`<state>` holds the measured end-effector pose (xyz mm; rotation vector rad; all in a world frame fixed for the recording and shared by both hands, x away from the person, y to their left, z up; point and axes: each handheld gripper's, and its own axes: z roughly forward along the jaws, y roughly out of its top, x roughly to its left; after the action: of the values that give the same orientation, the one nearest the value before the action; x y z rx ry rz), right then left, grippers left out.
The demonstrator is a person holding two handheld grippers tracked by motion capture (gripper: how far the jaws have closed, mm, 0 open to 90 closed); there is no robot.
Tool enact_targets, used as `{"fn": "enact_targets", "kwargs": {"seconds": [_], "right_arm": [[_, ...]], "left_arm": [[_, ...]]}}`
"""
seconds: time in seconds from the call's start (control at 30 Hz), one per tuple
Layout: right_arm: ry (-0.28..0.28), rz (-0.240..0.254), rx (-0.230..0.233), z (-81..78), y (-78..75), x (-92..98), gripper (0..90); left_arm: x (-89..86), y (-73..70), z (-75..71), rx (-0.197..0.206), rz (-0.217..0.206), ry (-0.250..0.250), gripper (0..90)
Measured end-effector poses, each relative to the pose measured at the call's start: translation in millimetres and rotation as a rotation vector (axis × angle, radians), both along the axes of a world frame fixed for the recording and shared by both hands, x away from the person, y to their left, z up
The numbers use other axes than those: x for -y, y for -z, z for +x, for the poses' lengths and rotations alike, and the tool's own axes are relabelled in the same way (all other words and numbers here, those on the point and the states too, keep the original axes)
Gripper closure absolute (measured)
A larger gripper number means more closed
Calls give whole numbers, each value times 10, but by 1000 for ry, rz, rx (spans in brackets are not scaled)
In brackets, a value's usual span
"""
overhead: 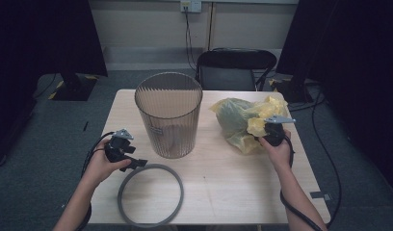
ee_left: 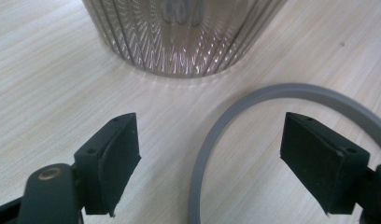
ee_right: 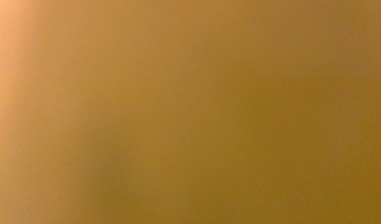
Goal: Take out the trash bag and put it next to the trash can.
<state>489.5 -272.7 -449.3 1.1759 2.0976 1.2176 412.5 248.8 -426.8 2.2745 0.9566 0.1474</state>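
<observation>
Ribbed smoky-clear bin (overhead: 169, 114), grey ring (overhead: 150, 194), yellow bag (overhead: 245, 122), pale wood-grain table (overhead: 233, 183).

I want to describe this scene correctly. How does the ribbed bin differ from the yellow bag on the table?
The ribbed bin stands upright with a firm round shape; the yellow bag lies crumpled and shapeless. The bin is clear brownish-grey, the bag yellow. The bin stands free of both grippers, while the right gripper is pushed against the bag. Both rest on the wooden table and let some light through.
</observation>
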Motion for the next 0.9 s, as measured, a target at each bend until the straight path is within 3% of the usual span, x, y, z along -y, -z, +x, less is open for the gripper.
{"fn": "enact_targets", "kwargs": {"seconds": [0.13,0.27,0.33,0.4,0.43,0.47,0.57,0.67,0.73,0.9], "right_arm": [[23,13,-5,163,79,-85,638],[36,-17,-4,372,128,-234,571],[58,-15,-7,479,126,-301,482],[78,16,-45,556,122,-355,335],[80,7,-54,561,114,-378,303],[82,-12,-49,539,96,-392,286],[77,10,-53,403,68,-372,210],[54,-23,-60,227,100,-306,193],[55,-8,-69,62,153,-207,169],[57,10,-71,-146,188,-95,170]], "left_arm": [[-27,69,19,-15,14,6,189],[-56,118,47,-31,28,-13,189],[-45,124,46,-38,24,-16,189],[-24,125,35,-38,15,-6,189],[-11,125,27,-39,18,1,189],[2,129,18,-40,18,6,188],[21,157,-2,-48,23,13,187],[47,208,-6,-53,23,15,189],[63,222,-16,-51,28,10,189],[96,234,-62,-49,22,8,190]]}}
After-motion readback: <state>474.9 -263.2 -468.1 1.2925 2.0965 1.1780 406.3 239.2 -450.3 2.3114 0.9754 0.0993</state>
